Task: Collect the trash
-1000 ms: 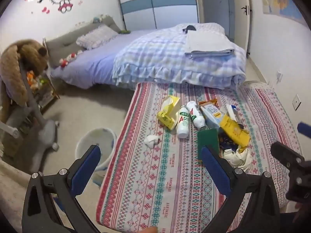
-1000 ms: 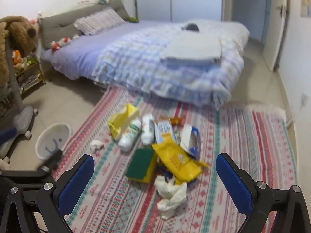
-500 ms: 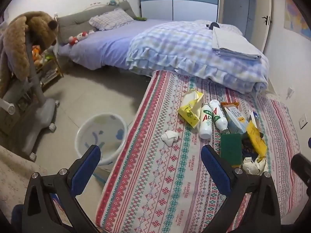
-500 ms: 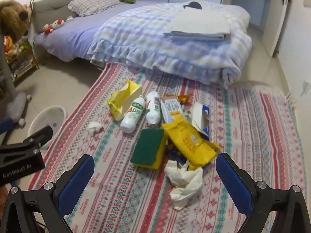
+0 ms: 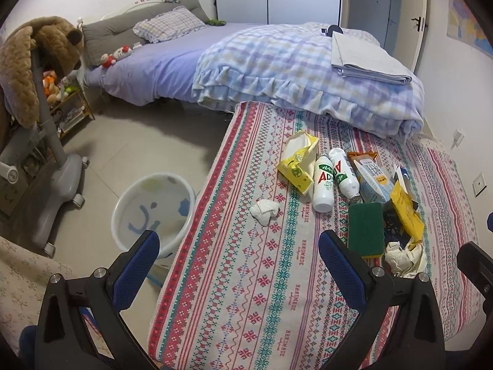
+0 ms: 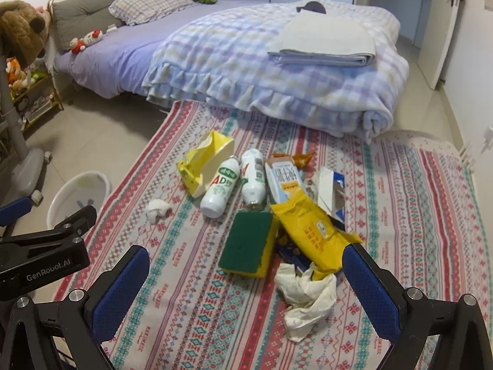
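Note:
Trash lies in a heap on a patterned rug (image 5: 246,277) (image 6: 191,317): a torn yellow box (image 5: 297,160) (image 6: 205,162), two white bottles (image 5: 322,182) (image 6: 220,188), a green sponge (image 5: 365,231) (image 6: 248,242), a yellow wrapper (image 6: 311,231) (image 5: 405,209), a milk carton (image 6: 282,178), crumpled paper (image 6: 305,299) (image 5: 403,257) and a small tissue wad (image 5: 265,211) (image 6: 158,209). A white bin (image 5: 154,209) (image 6: 77,195) stands on the floor left of the rug. My left gripper (image 5: 238,268) hangs open above the rug's near edge. My right gripper (image 6: 246,283) is open above the sponge and paper, holding nothing.
A bed (image 5: 277,61) with a plaid blanket borders the rug's far side. A grey chair base (image 5: 58,178) with a brown plush toy (image 5: 27,55) stands at left beside a toy shelf. The left gripper's body (image 6: 43,252) shows at the left of the right wrist view.
Both grippers have dipped and moved closer to the rug; the trash heap appears larger and lower in both views. Both stayed open. No item has moved.

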The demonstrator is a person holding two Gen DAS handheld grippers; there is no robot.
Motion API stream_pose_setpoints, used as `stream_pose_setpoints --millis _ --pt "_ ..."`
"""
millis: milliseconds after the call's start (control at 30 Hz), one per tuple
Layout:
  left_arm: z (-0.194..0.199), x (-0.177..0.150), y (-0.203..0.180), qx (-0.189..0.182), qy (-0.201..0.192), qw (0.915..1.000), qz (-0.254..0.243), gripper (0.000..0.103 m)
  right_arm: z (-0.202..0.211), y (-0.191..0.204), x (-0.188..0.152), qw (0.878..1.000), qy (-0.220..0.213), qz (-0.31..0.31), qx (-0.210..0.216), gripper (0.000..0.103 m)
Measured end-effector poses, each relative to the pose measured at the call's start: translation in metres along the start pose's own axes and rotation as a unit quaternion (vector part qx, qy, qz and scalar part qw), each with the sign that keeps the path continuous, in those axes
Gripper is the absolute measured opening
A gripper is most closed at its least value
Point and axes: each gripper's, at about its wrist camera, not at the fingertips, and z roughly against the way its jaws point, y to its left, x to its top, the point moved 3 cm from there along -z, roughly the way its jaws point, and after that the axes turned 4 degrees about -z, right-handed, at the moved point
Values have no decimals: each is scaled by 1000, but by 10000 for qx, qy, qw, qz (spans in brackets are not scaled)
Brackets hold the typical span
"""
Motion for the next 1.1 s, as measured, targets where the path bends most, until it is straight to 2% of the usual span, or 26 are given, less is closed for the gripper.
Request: stream_pose_setpoints --millis 500,1100 --pt "8 4 -1 -64 3 10000 0 103 1 -6 -2 10000 21 -67 -35 103" --pt "-2 0 -2 -183 208 9996 -23 103 -4 -6 -3 9998 121 -127 -2 103"
